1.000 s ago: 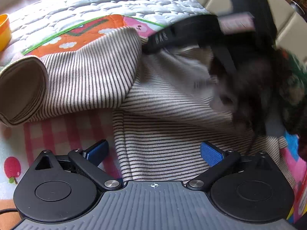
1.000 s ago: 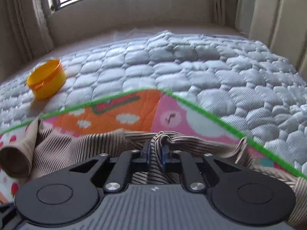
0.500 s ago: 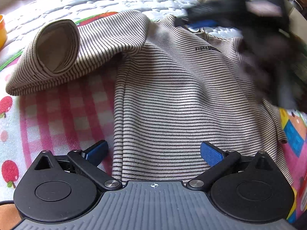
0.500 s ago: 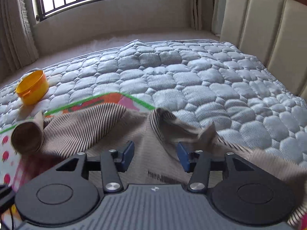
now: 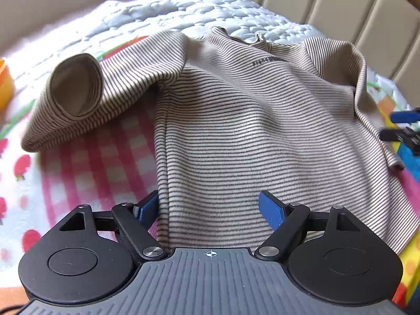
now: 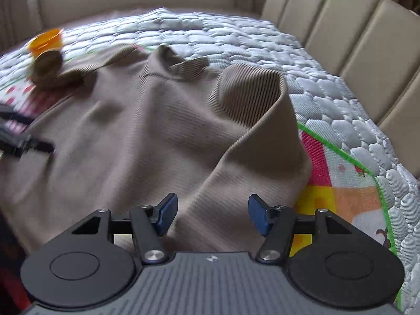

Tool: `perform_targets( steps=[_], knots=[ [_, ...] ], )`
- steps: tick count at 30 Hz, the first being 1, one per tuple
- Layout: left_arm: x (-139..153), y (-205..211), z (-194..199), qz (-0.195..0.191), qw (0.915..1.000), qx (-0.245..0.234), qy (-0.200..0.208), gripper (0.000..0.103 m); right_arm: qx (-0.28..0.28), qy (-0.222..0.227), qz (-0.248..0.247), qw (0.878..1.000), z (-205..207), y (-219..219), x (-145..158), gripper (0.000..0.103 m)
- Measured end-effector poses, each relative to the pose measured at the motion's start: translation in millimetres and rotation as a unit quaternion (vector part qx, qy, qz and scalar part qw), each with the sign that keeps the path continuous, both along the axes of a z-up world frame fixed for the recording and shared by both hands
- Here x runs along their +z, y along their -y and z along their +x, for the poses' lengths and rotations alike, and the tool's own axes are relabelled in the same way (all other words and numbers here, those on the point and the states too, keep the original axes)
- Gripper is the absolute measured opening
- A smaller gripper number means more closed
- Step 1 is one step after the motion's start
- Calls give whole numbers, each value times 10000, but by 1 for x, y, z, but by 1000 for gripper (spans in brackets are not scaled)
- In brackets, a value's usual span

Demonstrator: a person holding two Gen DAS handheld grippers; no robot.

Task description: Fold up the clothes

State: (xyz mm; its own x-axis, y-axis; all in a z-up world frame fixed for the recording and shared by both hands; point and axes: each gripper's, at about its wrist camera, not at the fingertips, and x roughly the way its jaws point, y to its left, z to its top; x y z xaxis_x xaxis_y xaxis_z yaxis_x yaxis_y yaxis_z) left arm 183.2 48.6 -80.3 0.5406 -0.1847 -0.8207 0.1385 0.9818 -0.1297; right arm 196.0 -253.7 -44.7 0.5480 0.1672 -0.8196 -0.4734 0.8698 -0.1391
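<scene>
A beige shirt with thin dark stripes [image 5: 236,120] lies spread face up on a colourful play mat [image 5: 86,168]. Its left sleeve [image 5: 78,97] sticks out to the left with the cuff open towards me. My left gripper [image 5: 208,210] is open over the shirt's lower left edge and holds nothing. In the right wrist view the same shirt [image 6: 136,136] fills the middle, with its right sleeve [image 6: 252,110] humped up. My right gripper [image 6: 212,214] is open above the lower part of that sleeve and holds nothing. It also shows at the right edge of the left wrist view [image 5: 404,126].
The mat lies on a white quilted mattress [image 6: 236,34]. A yellow-orange plastic cup [image 6: 47,42] stands on the mattress at the far left, also seen in the left wrist view [image 5: 5,84]. A beige padded headboard [image 6: 354,31] runs along the right.
My right gripper has let go of the shirt's collar, opened, and moved back and right to the right sleeve. The shirt has dropped flat. My left gripper has stayed open at the lower left edge.
</scene>
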Motion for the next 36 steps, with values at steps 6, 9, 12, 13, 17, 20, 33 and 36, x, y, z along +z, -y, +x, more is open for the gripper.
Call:
perform_targets(
  steps=[6, 9, 12, 13, 17, 20, 33, 36],
  knots=[
    [6, -25, 5, -661, 9957, 637, 87, 95, 679, 308, -806, 9940, -25, -5, -20, 60],
    [5, -36, 9, -1018, 9910, 861, 93, 96, 705, 584, -966, 9911, -24, -9, -25, 19],
    [4, -37, 10, -987, 9918, 809, 99, 96, 128, 1008, -325, 9943, 5, -7, 19, 12],
    [5, -36, 9, -957, 9922, 787, 105, 96, -61, 1237, -69, 9923, 17, -4, 44, 11],
    [6, -39, 9, -981, 9921, 781, 94, 96, -737, 2012, 920, 9724, 56, 8, 145, 11],
    [7, -43, 11, -1078, 9904, 856, 85, 97, -981, 2171, 1564, 9585, 77, 12, 195, 11],
    [17, -64, 15, -1479, 9821, 1163, 15, 99, -592, 1320, 2022, 9686, 140, -134, 158, 11],
    [18, -65, 15, -1542, 9819, 1099, 3, 100, -622, 1169, 1960, 9716, 150, -163, 137, 12]
  ],
)
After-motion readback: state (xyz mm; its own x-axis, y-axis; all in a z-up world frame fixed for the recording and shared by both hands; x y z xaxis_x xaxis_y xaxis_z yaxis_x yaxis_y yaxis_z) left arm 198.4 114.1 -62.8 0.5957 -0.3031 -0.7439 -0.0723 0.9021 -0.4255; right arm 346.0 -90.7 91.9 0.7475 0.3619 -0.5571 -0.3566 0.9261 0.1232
